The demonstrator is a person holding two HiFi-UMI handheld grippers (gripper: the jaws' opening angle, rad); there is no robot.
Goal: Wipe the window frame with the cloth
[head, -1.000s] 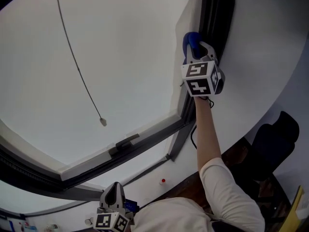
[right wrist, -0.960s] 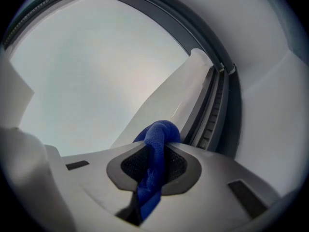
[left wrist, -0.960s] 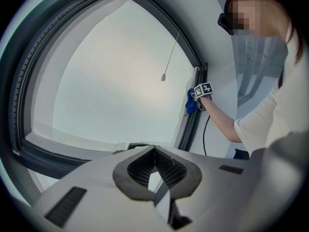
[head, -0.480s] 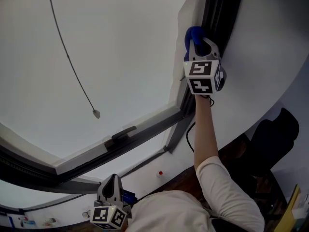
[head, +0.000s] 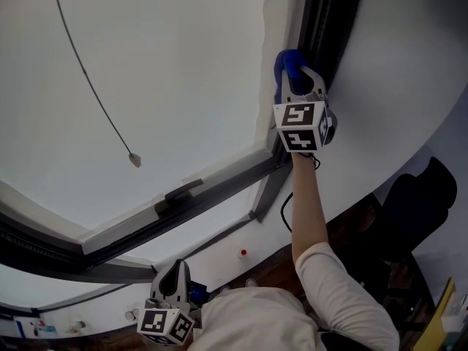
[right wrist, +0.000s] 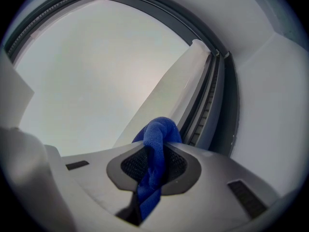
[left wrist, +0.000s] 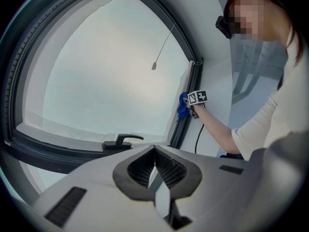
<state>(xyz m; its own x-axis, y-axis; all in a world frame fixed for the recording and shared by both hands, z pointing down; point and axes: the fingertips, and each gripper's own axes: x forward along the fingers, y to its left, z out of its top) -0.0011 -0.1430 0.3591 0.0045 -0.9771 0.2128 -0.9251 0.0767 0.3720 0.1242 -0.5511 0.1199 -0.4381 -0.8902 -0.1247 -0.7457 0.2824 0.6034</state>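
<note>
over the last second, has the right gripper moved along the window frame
Yes. The right gripper, jaws shut on the blue cloth, has slid slightly down the dark vertical frame, closer to its lower corner.

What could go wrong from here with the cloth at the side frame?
Only a small fold of the cloth sticks out past the right gripper, so its hard jaws might scrape the window frame. The fold could also snag in the frame's ribbed channel and pull free.

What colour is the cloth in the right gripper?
The cloth is solid blue; right gripper view shows it best.
</note>
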